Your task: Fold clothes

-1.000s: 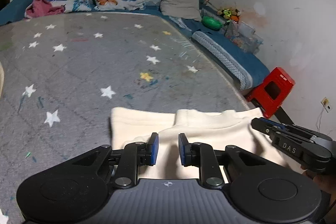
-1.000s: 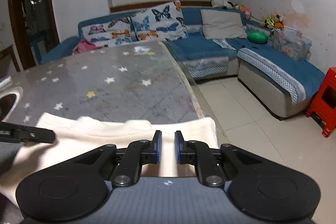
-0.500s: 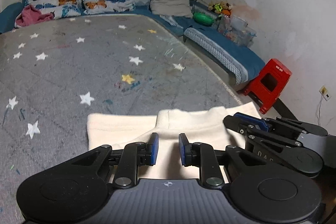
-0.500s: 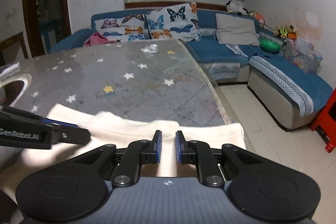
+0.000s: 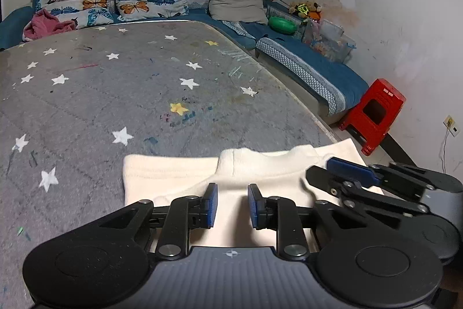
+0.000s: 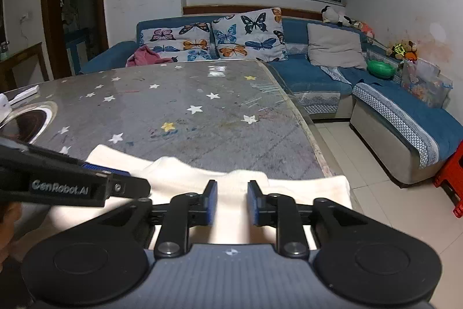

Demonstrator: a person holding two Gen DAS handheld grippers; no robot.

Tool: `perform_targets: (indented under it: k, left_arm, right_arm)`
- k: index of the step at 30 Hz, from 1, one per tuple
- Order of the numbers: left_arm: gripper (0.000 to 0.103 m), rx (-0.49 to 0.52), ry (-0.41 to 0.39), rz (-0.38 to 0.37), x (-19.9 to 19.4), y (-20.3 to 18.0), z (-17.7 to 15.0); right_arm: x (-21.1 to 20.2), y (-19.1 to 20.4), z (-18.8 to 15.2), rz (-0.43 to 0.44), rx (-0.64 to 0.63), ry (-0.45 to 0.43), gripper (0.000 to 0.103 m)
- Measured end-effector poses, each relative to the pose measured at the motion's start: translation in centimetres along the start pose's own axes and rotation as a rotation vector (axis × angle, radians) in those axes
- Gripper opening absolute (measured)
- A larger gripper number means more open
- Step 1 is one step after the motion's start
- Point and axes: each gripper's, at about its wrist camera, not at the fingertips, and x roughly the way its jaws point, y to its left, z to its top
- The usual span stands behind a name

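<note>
Cream garment [image 5: 260, 173] flat on table, beneath both parted jaws

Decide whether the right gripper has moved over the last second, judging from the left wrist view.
Yes. The right gripper has come in leftward over the cream garment, away from the red stool.

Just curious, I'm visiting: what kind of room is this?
Likely a home living room: a blue corner sofa with butterfly cushions, stuffed toys, and a star-patterned table.

left gripper [image 5: 230, 205]: jaws parted | right gripper [image 6: 231, 203]: parted, seemingly empty
</note>
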Motion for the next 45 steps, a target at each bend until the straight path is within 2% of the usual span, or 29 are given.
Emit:
perform_targets:
  k: [8,12,17,22,24,29,35,42,45]
  left_arm:
    - [0.030,0.038,-0.030,-0.022,-3.5,-0.4,-1.9]
    - [0.030,0.059,-0.045,-0.060,-5.7,-0.3,-3.7]
    - [0.030,0.091,-0.051,-0.063,-6.7,-0.2,-6.0]
    - [0.030,0.118,-0.067,-0.040,-6.6,-0.2,-7.1]
    - [0.033,0.113,-0.072,-0.044,-7.0,-0.4,-6.9]
    - [0.041,0.097,-0.080,-0.042,-8.0,-0.3,-7.0]
    - [0.041,0.092,-0.060,0.010,-8.2,0.3,-7.7]
    - [0.042,0.047,-0.051,0.020,-8.1,1.5,-8.0]
    - [0.042,0.038,-0.048,0.019,-8.1,1.7,-8.2]
  right_arm:
    - [-4.8,-0.4,-2.7,0.007,0.028,-0.001,0.030]
    - [-7.4,-0.8,-4.2,-0.015,0.038,-0.009,0.035]
    - [-8.6,-1.5,-5.9,-0.059,0.041,0.004,0.035]
    - [-8.6,-1.9,-7.3,-0.074,0.045,0.013,0.036]
    - [-9.0,-1.5,-7.0,-0.077,0.030,0.008,0.036]
    - [-9.5,0.1,-6.2,-0.023,0.016,-0.030,0.037]
    - [-8.1,1.9,-7.0,-0.014,-0.029,0.000,0.040]
    - [-9.2,3.5,-5.9,0.018,-0.042,-0.051,0.041]
    - [-8.3,4.5,-5.9,0.039,-0.068,-0.029,0.041]
